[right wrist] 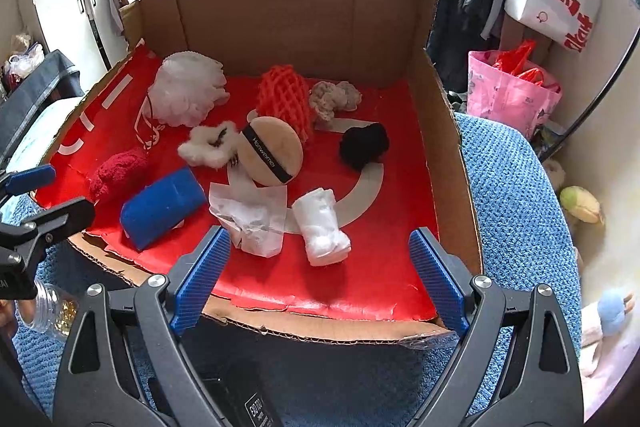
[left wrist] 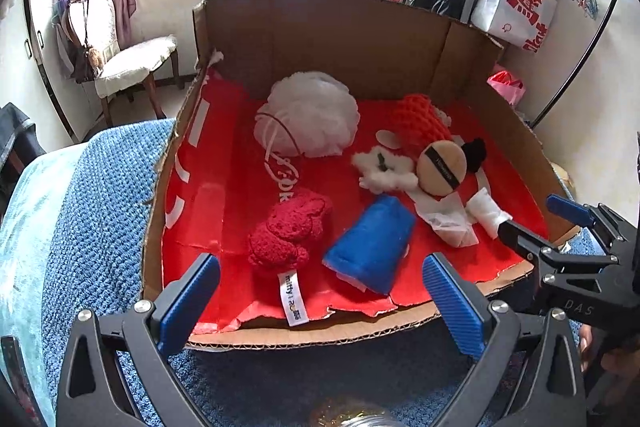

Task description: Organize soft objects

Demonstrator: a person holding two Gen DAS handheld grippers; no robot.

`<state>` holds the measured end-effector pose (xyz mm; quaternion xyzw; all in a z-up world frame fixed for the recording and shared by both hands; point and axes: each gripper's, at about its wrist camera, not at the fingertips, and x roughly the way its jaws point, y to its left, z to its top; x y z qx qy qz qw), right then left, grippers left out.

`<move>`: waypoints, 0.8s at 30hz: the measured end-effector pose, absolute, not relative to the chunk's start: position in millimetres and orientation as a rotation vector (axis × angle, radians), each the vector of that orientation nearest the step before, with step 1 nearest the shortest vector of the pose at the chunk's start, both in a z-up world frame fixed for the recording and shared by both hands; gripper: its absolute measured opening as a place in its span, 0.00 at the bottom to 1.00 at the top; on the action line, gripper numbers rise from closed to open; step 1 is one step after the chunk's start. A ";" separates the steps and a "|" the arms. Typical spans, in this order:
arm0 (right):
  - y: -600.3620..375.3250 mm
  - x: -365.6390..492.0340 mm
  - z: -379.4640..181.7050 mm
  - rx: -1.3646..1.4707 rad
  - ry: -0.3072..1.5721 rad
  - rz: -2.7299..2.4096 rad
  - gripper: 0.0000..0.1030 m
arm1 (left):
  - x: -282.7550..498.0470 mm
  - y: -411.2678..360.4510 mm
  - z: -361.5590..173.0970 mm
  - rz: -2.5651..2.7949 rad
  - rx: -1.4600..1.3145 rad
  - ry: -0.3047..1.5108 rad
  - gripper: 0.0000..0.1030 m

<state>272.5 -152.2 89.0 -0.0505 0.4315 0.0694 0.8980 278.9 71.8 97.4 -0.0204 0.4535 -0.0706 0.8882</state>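
Soft items: white mesh pouf (left wrist: pixel 307 115), red knit toy (left wrist: pixel 289 227), blue sponge (left wrist: pixel 370 247), tan puff (right wrist: pixel 269 151) (all loose on box floor)
Box (right wrist: pixel 452 147): cardboard, red-lined, on blue blanket (left wrist: pixel 100 195)
Left gripper (left wrist: pixel 322 291): spread wide, empty
Right gripper (right wrist: pixel 318 269): spread wide, empty

Left gripper (left wrist: pixel 322 301): jaws wide apart, nothing btwn them, pointing steeply down. Right gripper (right wrist: pixel 320 277): jaws also spread wide, empty, same downward tilt. Both side by side, close, not touching. Bit of a hand (left wrist: pixel 586 345) visible behind right gripper's body.
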 end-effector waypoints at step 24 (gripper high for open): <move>-154.6 279.8 81.1 -0.103 0.946 0.126 0.89 | 287.0 70.8 87.3 -0.112 -0.007 1.001 1.00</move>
